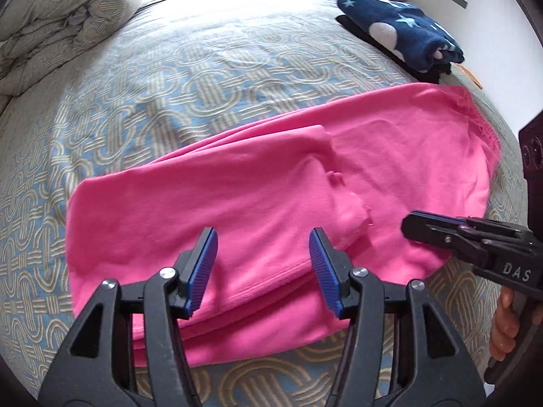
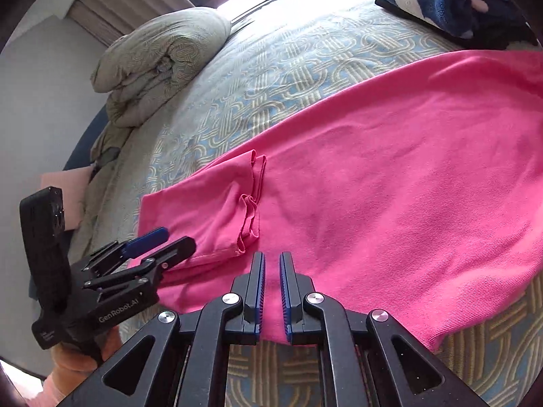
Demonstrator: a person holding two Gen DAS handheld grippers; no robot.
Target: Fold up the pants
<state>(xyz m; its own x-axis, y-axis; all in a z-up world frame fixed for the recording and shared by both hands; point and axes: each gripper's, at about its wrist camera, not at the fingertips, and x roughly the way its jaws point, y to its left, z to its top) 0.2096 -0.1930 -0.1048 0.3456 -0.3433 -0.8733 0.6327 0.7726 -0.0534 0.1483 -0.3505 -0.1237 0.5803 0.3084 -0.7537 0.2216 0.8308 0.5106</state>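
Bright pink pants (image 1: 271,183) lie flat on the patterned bedspread (image 1: 169,78), legs folded back over the body, the cuffs (image 2: 249,203) near the middle and the waistband (image 1: 482,125) at the right. My left gripper (image 1: 264,237) is open and empty, just above the near folded edge. My right gripper (image 2: 271,257) hovers over the pants' near edge with its jaws a narrow gap apart, nothing between them. It shows from the side in the left wrist view (image 1: 412,229). The left gripper shows in the right wrist view (image 2: 173,240), open.
A rolled duvet (image 1: 61,23) lies at the far left of the bed. A folded navy fleece with stars (image 1: 404,27) sits at the far right on a dark item. A window is behind the bed. The bed's near edge is just below the pants.
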